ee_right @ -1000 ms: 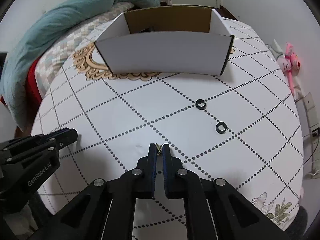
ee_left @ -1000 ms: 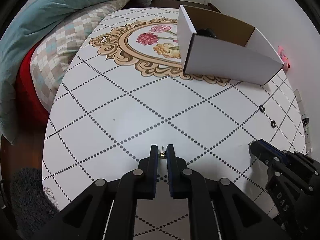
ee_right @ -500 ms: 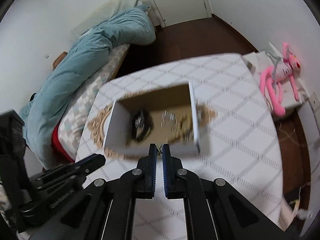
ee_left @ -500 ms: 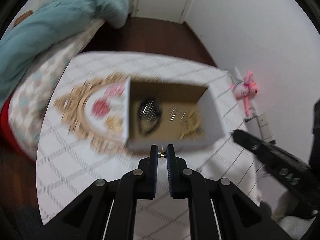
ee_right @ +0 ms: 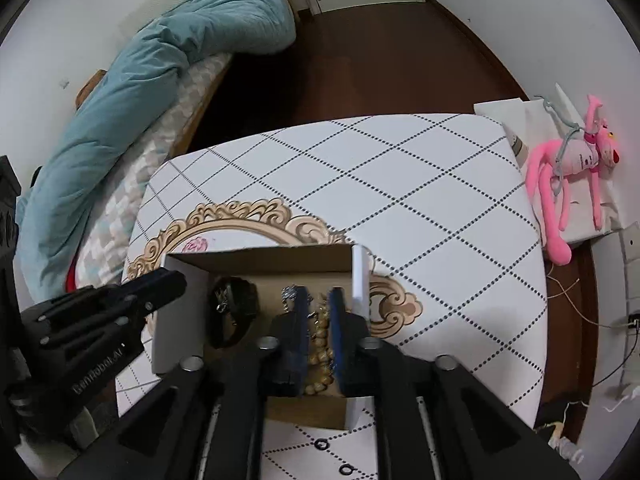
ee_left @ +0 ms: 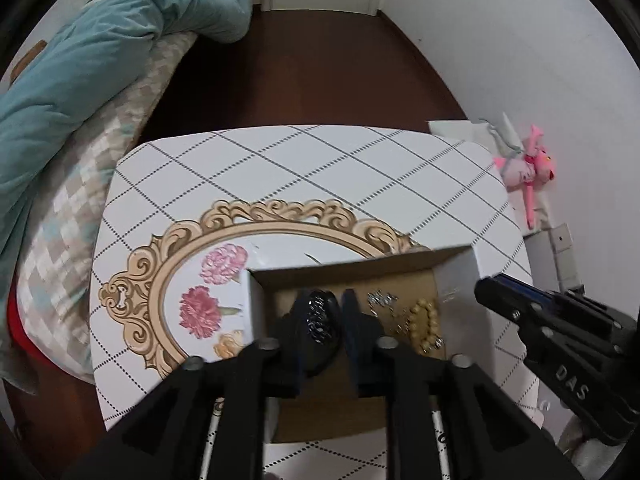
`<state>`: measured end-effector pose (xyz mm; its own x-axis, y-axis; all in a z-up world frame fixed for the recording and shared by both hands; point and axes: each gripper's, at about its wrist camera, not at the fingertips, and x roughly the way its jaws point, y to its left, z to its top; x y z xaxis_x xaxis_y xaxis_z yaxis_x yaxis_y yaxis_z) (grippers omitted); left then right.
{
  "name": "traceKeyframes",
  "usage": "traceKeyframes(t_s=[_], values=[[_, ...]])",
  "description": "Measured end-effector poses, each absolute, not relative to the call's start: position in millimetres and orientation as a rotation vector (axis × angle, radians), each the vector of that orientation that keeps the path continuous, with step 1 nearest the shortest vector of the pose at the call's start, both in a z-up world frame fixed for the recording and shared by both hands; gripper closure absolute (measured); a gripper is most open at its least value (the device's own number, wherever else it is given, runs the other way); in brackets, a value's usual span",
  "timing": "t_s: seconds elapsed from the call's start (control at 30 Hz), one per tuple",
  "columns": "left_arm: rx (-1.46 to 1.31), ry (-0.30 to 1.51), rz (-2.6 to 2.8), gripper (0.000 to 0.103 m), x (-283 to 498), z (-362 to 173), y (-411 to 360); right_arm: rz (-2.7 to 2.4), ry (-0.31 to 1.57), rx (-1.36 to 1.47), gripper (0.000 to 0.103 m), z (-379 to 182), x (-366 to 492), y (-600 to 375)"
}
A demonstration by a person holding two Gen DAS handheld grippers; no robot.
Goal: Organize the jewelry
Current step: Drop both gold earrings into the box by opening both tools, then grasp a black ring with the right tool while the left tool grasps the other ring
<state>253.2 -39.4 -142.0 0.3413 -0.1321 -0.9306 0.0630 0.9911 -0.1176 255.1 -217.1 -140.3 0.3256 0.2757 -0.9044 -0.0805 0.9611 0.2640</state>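
Note:
An open white cardboard box (ee_left: 460,264) (ee_right: 360,280) stands on the patterned table. Inside lie a dark chain bracelet (ee_left: 320,316) (ee_right: 234,304), a small silver piece (ee_left: 382,300) (ee_right: 289,292) and a gold bead bracelet (ee_left: 426,322) (ee_right: 320,344). My left gripper (ee_left: 324,300) is open above the box, over the dark bracelet. My right gripper (ee_right: 318,300) is open above the box, over the gold beads. Nothing shows between either pair of fingers. Each gripper shows in the other's view, the right one (ee_left: 520,308) and the left one (ee_right: 152,292).
Two small black rings (ee_right: 321,445) (ee_right: 346,470) lie on the table (ee_right: 400,184) in front of the box. A bed with a teal duvet (ee_left: 100,40) is at the left. A pink plush toy (ee_right: 576,168) hangs at the right by the wall.
Both grippers rose from the table and moved over the box. Both were shut on small gold pieces; now both are open and the pieces no longer show between the fingers.

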Motion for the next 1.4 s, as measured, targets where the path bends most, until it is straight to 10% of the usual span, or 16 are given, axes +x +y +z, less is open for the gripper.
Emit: traceKeyframes(t_s=[0.07, 0.33, 0.47, 1.0, 1.4], values=[[-0.068, 1.202, -0.102, 0.037, 257, -137, -34, 0.24, 1.213, 0.187, 0.068, -139, 255, -219], [-0.019, 1.151, -0.031, 0.001, 244, -133, -22, 0.141, 1.166, 0.076, 0.055, -130, 241, -219], [0.017, 1.134, 0.007, 0.001, 232, -136, -22, 0.082, 1.151, -0.029, 0.006, -132, 229, -212], [0.01, 1.073, 0.04, 0.0, 169, -117, -17, 0.048, 1.062, -0.06, 0.0, -99, 164, -212], [0.027, 1.183, 0.079, 0.001, 104, -175, -24, 0.043, 1.198, -0.048, 0.003, -179, 96, -220]])
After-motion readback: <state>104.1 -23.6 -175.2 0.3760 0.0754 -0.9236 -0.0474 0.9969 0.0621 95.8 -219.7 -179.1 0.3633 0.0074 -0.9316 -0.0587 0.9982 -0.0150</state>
